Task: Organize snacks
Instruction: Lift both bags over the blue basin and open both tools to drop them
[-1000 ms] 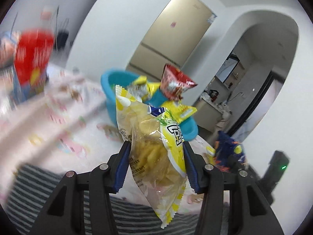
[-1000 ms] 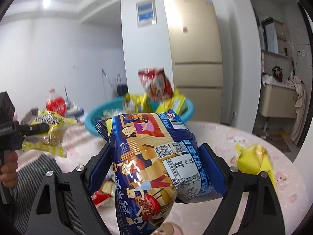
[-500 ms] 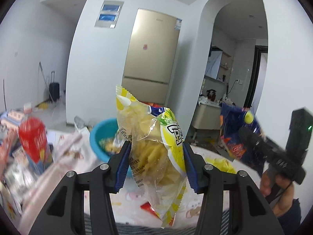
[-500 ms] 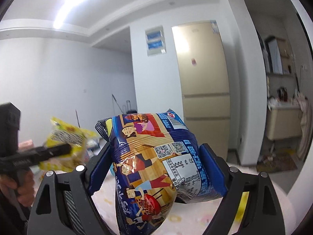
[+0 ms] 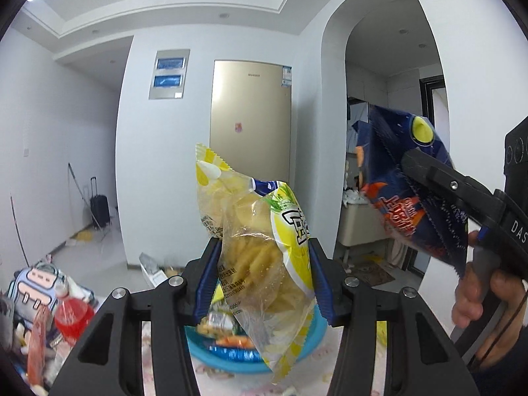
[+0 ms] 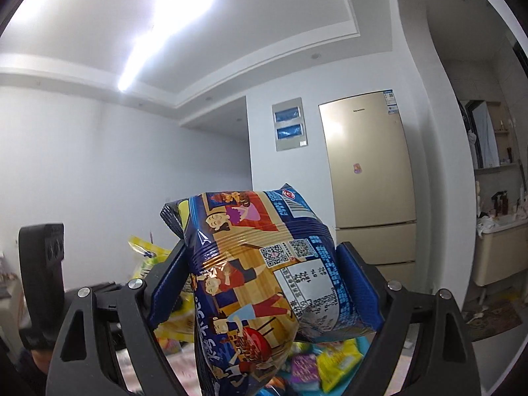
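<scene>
My left gripper (image 5: 264, 279) is clamped narrow on the yellow chip bag (image 5: 260, 247), pads pressing both flanks. Its long axis stands near upright, crimped top tilted left above my jaws, tail hanging below. My right gripper (image 6: 264, 283) is spread wide around the puffed blue snack bag (image 6: 264, 283), pads against both sides, long axis steep, top end up. Directly beneath both sets of jaws sits the blue basin (image 5: 231, 361), already holding packets. Left of my left jaws: a red-capped bottle (image 5: 73, 317).
</scene>
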Tool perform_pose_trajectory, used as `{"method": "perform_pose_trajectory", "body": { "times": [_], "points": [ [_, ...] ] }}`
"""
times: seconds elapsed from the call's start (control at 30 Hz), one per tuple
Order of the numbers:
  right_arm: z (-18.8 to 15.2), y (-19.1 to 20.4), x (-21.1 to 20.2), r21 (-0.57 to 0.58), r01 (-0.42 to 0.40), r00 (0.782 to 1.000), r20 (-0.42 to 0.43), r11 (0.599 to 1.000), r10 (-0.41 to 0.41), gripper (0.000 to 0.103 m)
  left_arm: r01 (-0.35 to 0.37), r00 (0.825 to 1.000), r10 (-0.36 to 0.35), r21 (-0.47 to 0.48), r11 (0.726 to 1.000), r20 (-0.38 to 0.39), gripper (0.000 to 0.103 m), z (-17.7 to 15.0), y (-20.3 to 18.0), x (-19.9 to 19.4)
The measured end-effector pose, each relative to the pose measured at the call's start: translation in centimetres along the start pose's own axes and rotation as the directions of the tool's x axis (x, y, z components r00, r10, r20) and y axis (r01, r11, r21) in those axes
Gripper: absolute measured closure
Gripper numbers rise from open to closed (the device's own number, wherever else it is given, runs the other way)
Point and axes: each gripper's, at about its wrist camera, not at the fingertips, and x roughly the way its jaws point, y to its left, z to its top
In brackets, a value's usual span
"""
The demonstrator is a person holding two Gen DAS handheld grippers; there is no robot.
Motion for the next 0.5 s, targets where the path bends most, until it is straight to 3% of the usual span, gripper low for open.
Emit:
{"method": "perform_pose_trajectory", "body": {
  "times": [0.33,0.5],
  "points": [
    [-2.6,-0.3,4.2,0.033,0.020,1.000,0.004,0.999,-0.021,0.017,-0.024,1.000,0.024,-0.008,1.000,-0.014,0.050,-0.9,1.0,6.3],
    [-7.2,-1.9,5.8,0.003,0.081,0.996,-0.030,0.997,-0.080,0.017,-0.056,0.996,0.057,0.009,0.998,-0.070,0.050,-3.2,2.0,10.0]
  ]
}}
